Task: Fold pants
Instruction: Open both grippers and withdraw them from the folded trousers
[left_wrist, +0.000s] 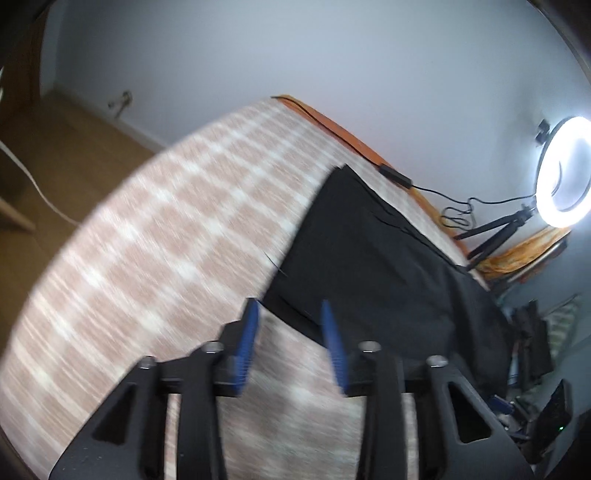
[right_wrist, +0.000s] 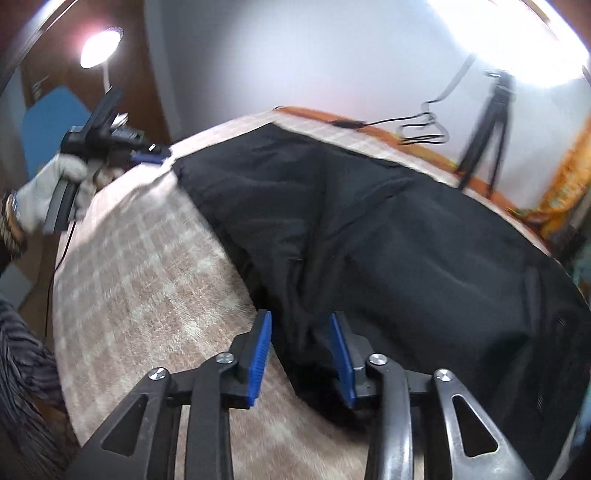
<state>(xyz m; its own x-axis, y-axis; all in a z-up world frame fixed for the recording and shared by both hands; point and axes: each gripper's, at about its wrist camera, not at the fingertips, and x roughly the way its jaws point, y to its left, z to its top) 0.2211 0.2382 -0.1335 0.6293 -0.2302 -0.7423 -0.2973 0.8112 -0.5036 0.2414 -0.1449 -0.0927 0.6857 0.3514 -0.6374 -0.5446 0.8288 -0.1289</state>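
Observation:
Black pants (left_wrist: 369, 254) lie spread on a bed with a pink and white checked cover (left_wrist: 166, 221). In the left wrist view my left gripper (left_wrist: 290, 306) is open, its blue fingertips (left_wrist: 251, 325) just short of the near corner of the pants. In the right wrist view the pants (right_wrist: 388, 240) fill the middle and right. My right gripper (right_wrist: 301, 319) is open with bunched black fabric between its blue pads, not clamped. The left gripper (right_wrist: 149, 157) shows there at the far left corner of the pants, held by a gloved hand (right_wrist: 51, 192).
A lit ring light on a tripod (left_wrist: 563, 173) stands at the bed's far right, with a black cable (left_wrist: 395, 173) along the orange far edge. A lamp (right_wrist: 99, 44) glows at back left. Wooden floor (left_wrist: 55, 155) lies left of the bed. Clutter (left_wrist: 535, 369) sits at right.

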